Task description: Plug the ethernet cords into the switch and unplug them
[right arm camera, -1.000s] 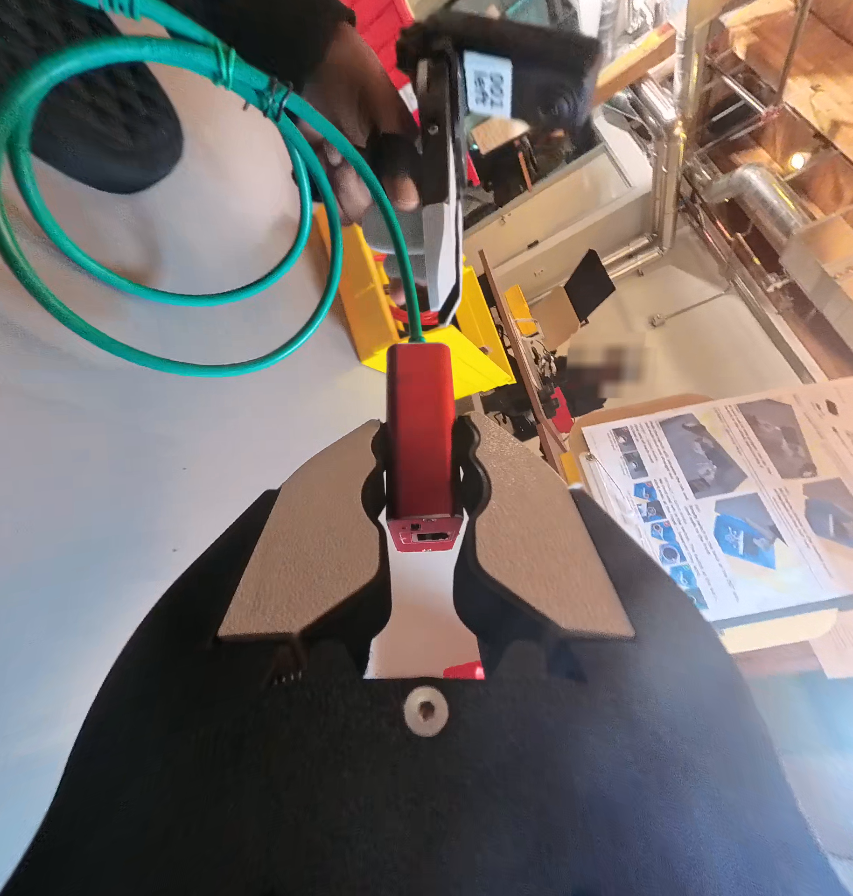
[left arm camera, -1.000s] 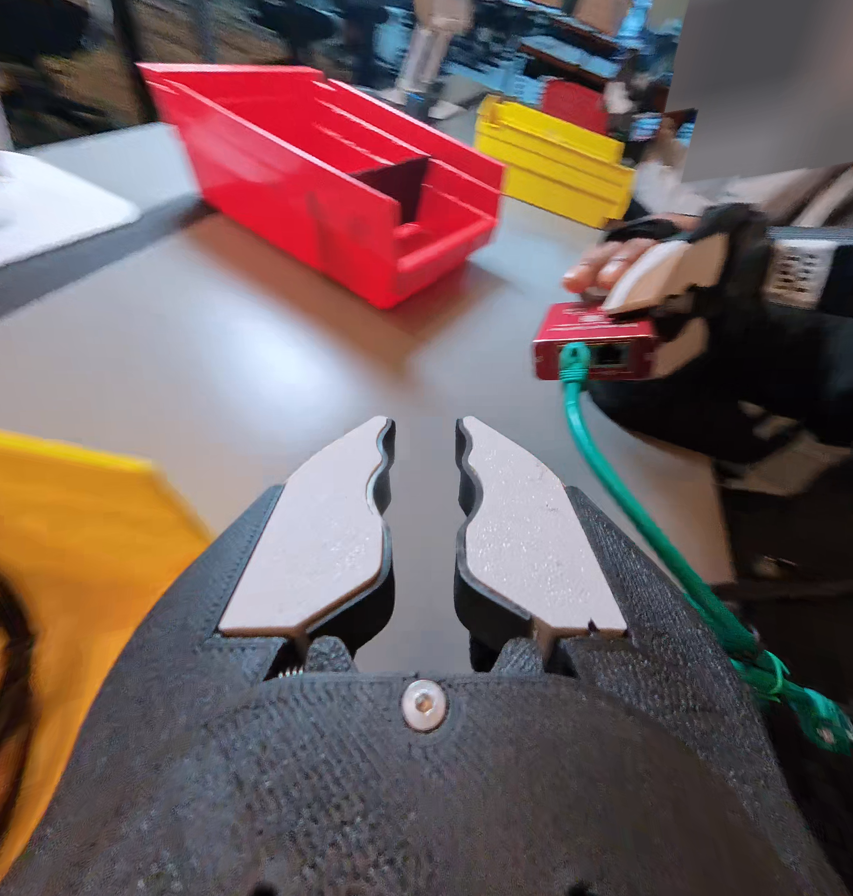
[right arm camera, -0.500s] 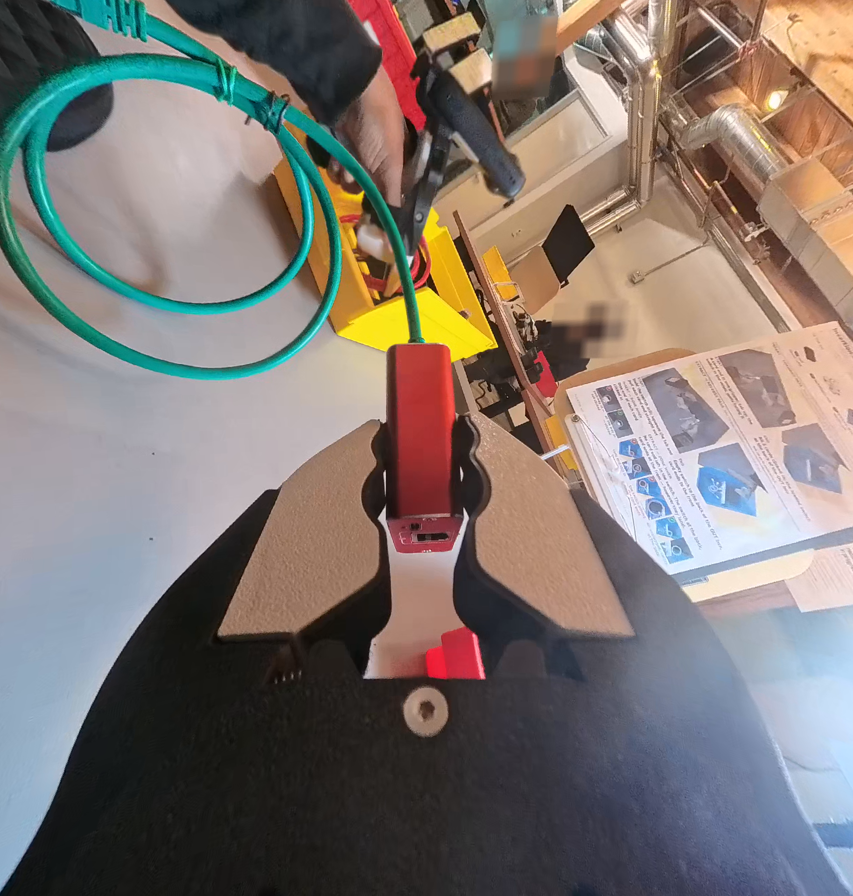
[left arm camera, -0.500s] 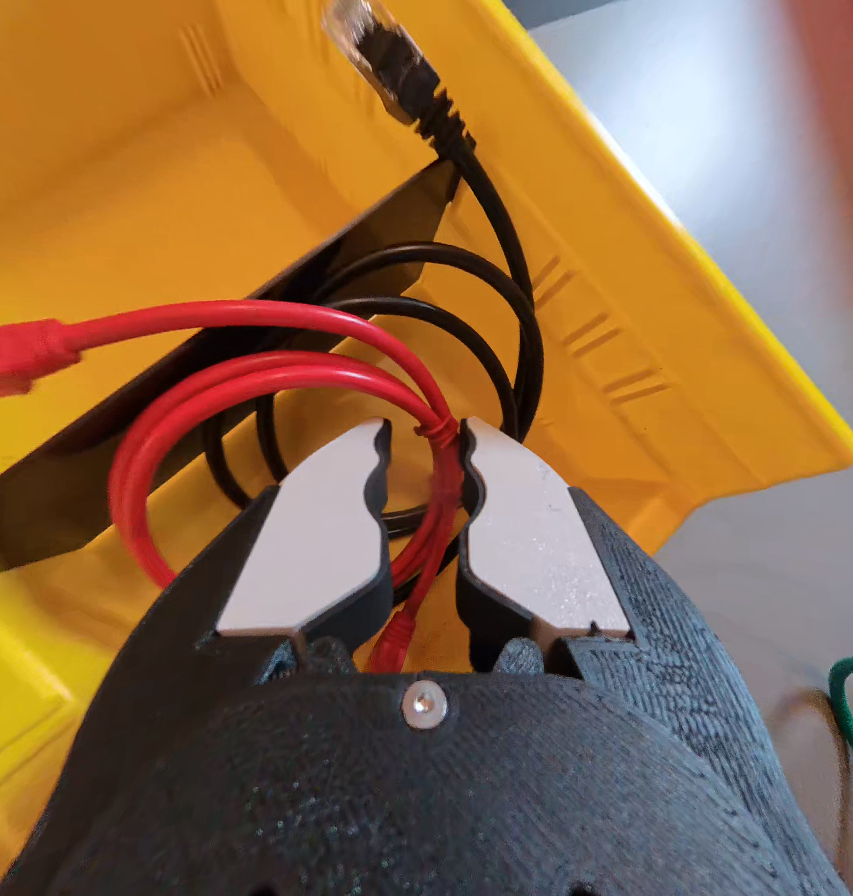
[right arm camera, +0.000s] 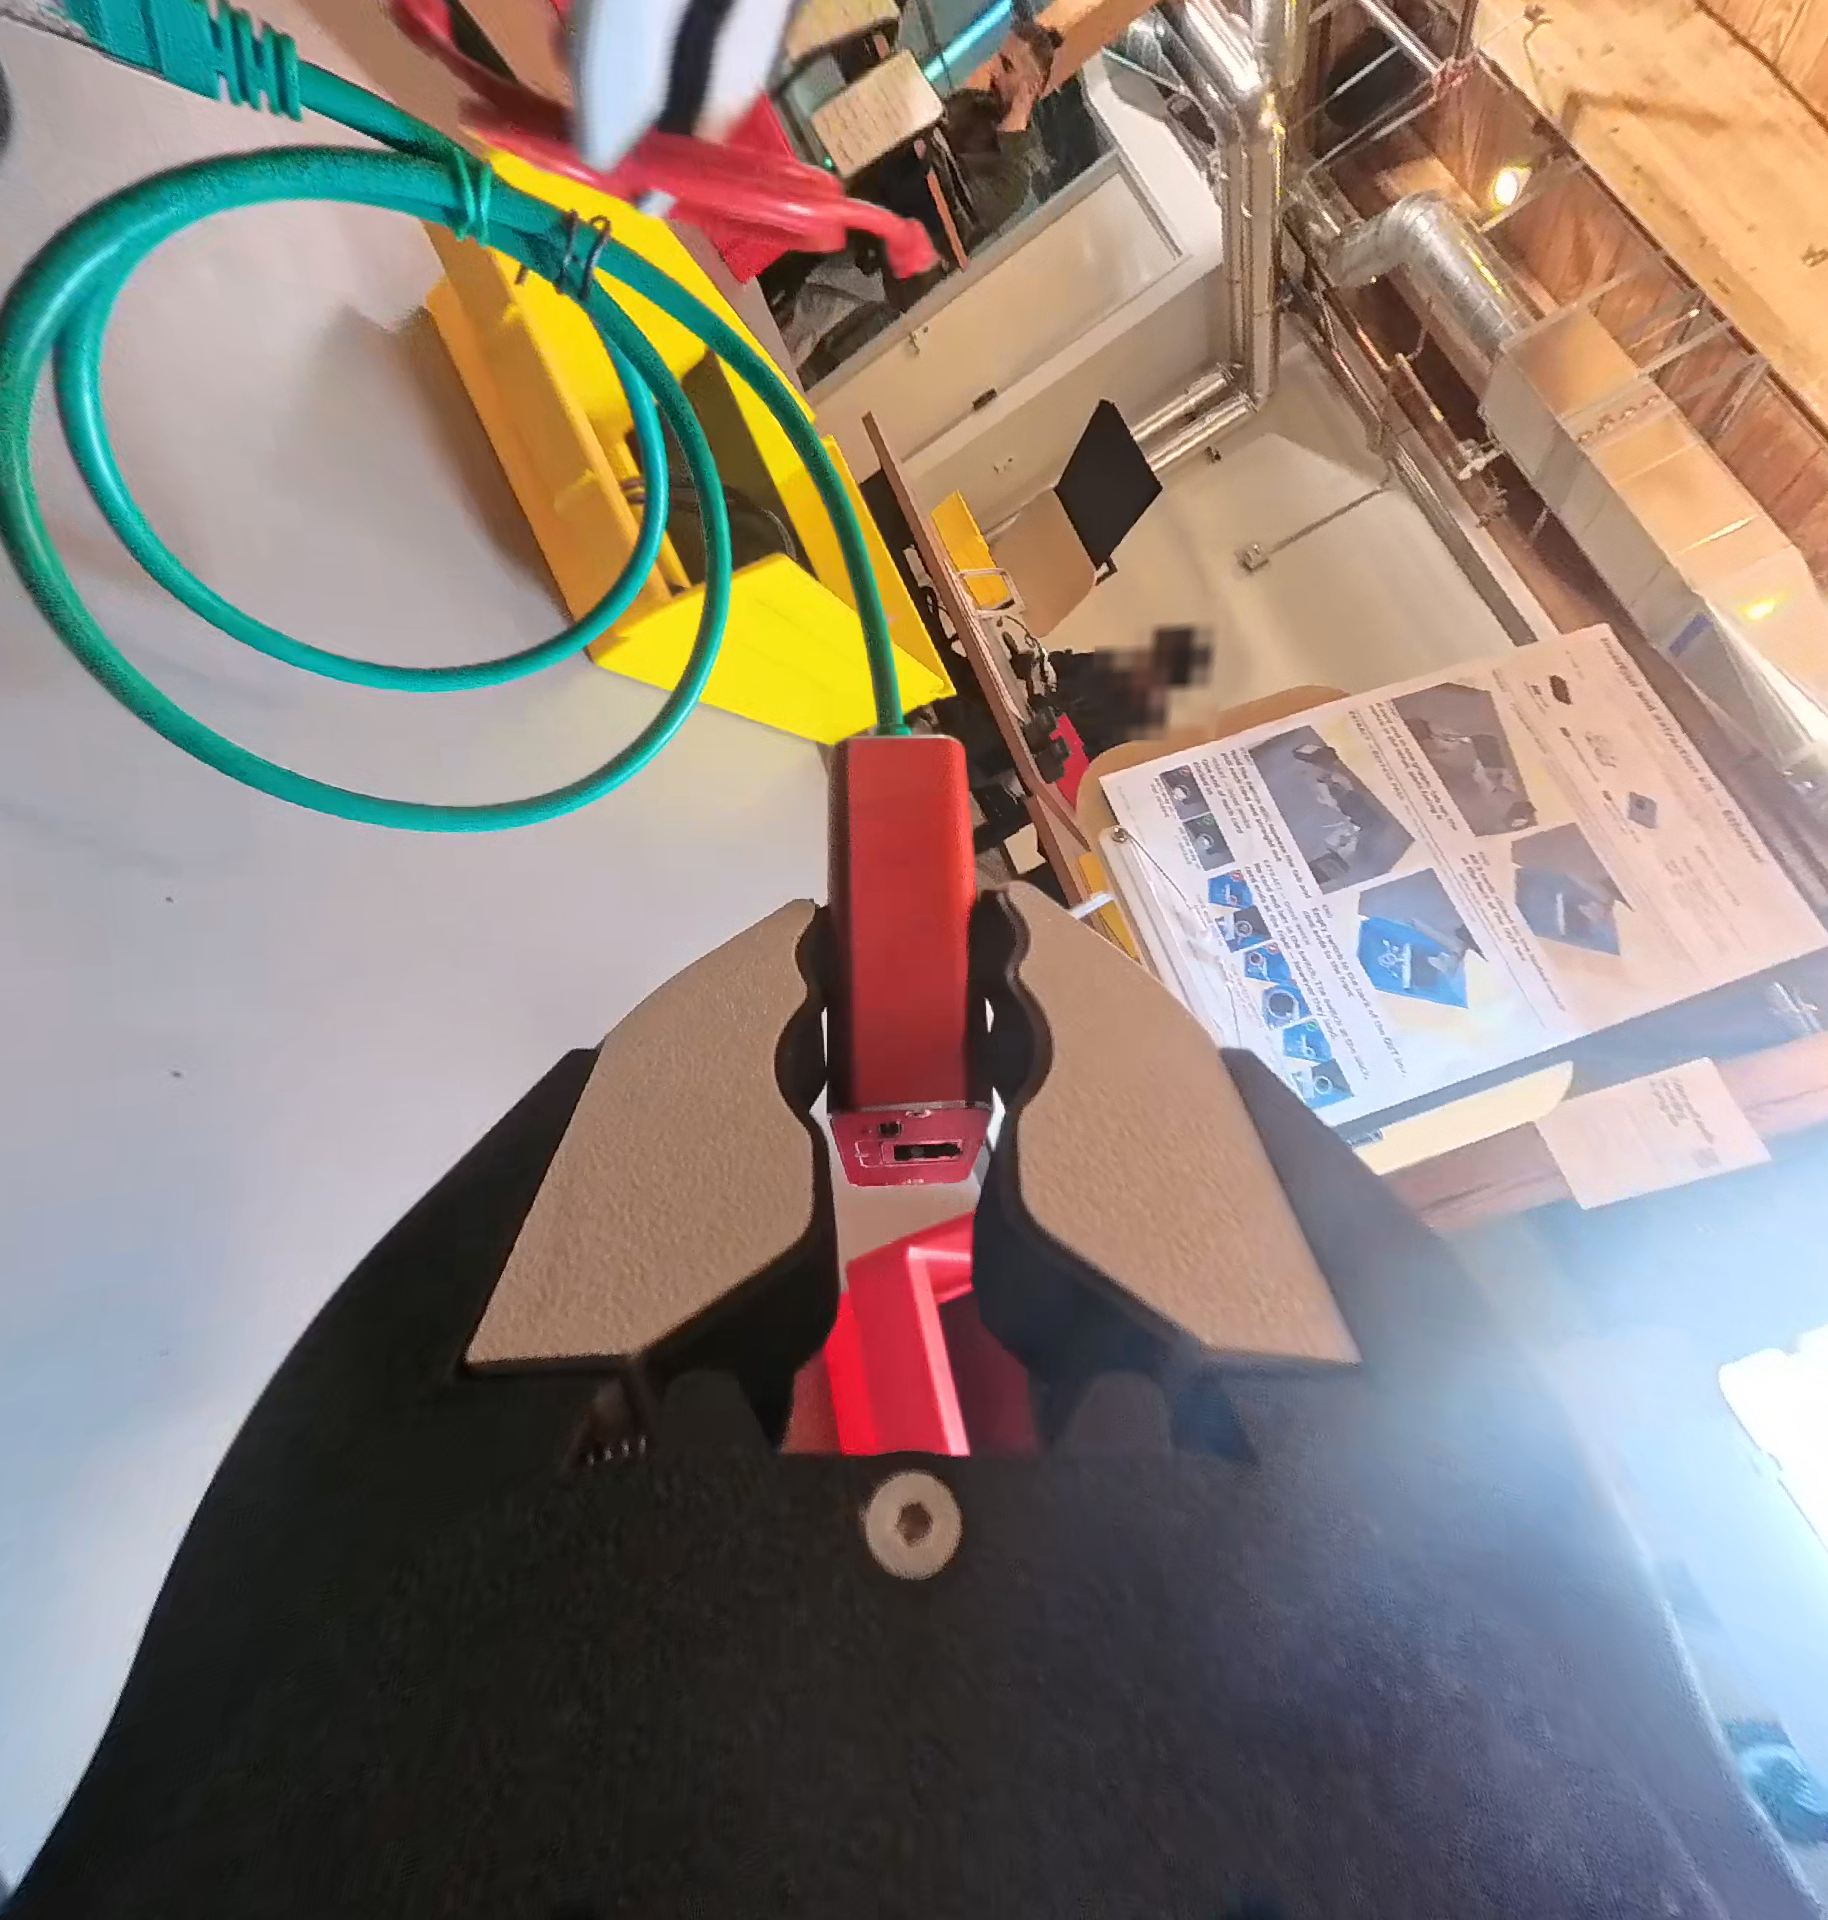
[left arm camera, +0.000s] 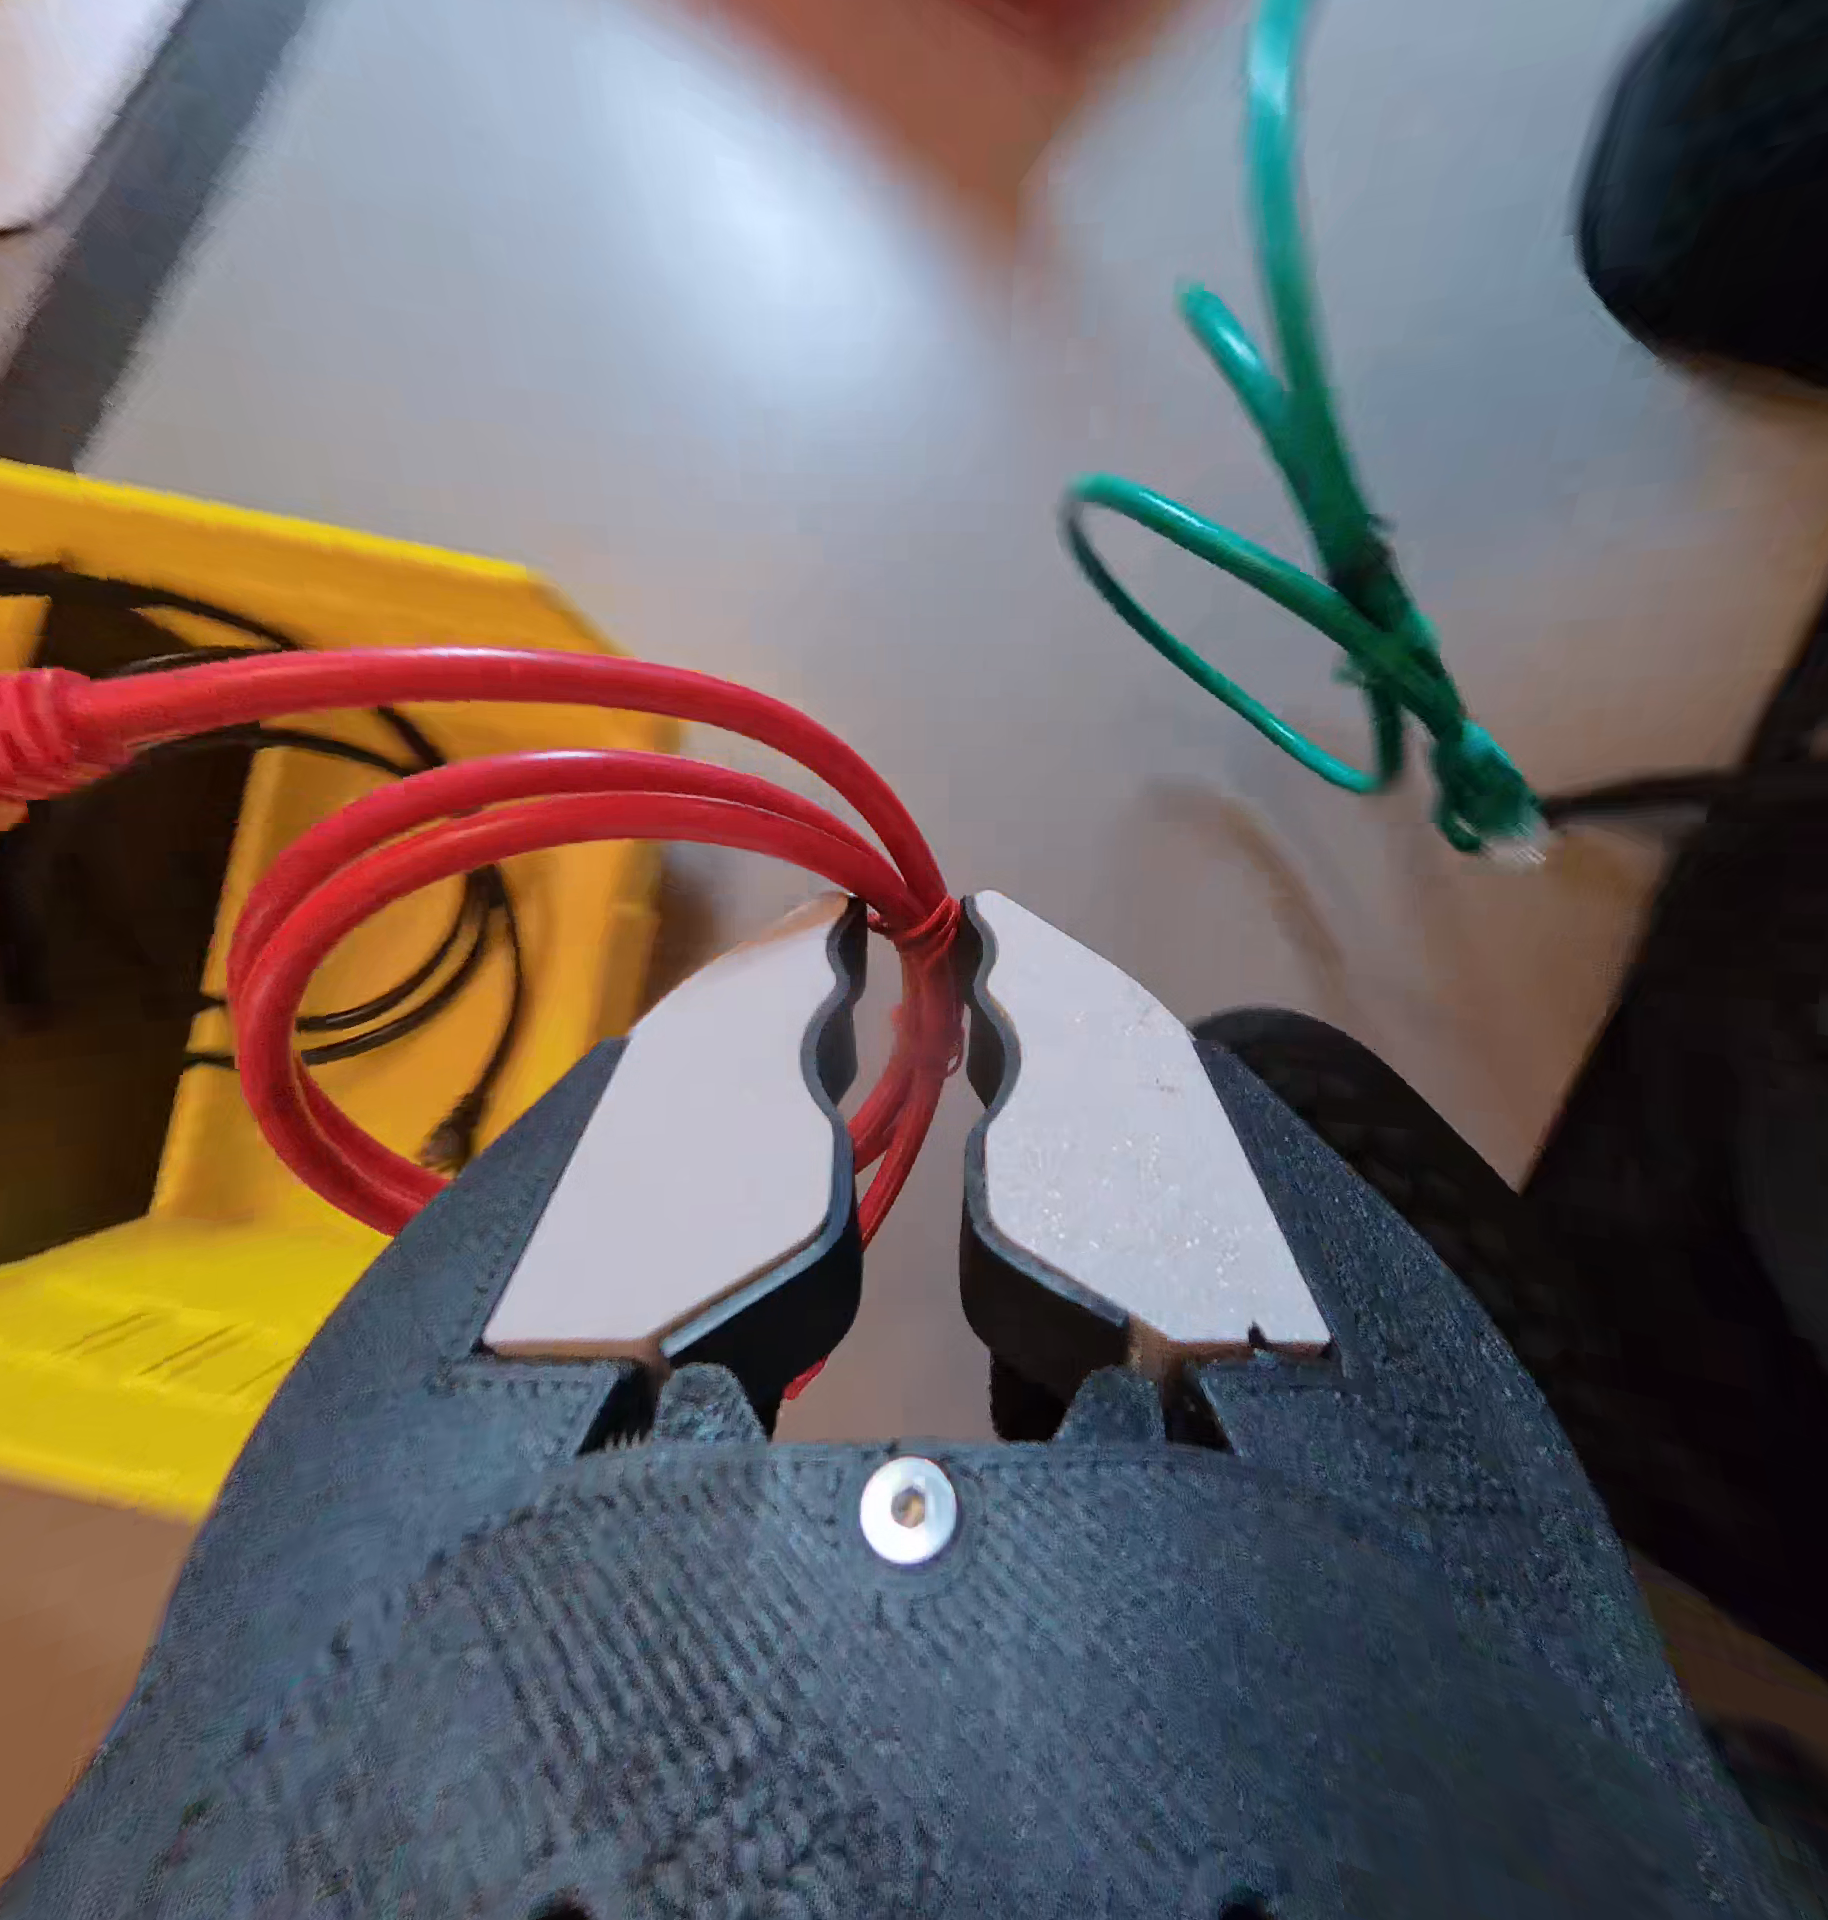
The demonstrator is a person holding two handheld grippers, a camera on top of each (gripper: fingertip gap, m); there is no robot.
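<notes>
I am holding the red cord (left arm camera: 536, 790) in my left gripper (left arm camera: 912, 925), its fingers (left arm camera: 723, 1122) nearly closed and pinching the coil right where its wire tie binds the loops. Half a second ago this coil was lying down inside the yellow bin (left arm camera: 266, 1309) on top of the black cord (left arm camera: 390, 1018); now I am lifting it clear, the bin dropping to the left with the black cord left behind in it. One red plug (left arm camera: 6, 738) is sticking out toward the left edge of the view.

My right gripper (right arm camera: 905, 925) is keeping its fingers clamped on the sides of the red switch (right arm camera: 897, 935), just as before. The green cord (right arm camera: 370, 665) is plugged into the switch's far end, its tied coil hanging over the grey tabletop (right arm camera: 266, 1039), its free plug (left arm camera: 1481, 800) dangling loose. In the right wrist view the yellow bin (right arm camera: 775, 634) is sitting at the tabletop's far edge, and the blurred red cord (right arm camera: 764, 197) is now rising above it rather than lying within.
</notes>
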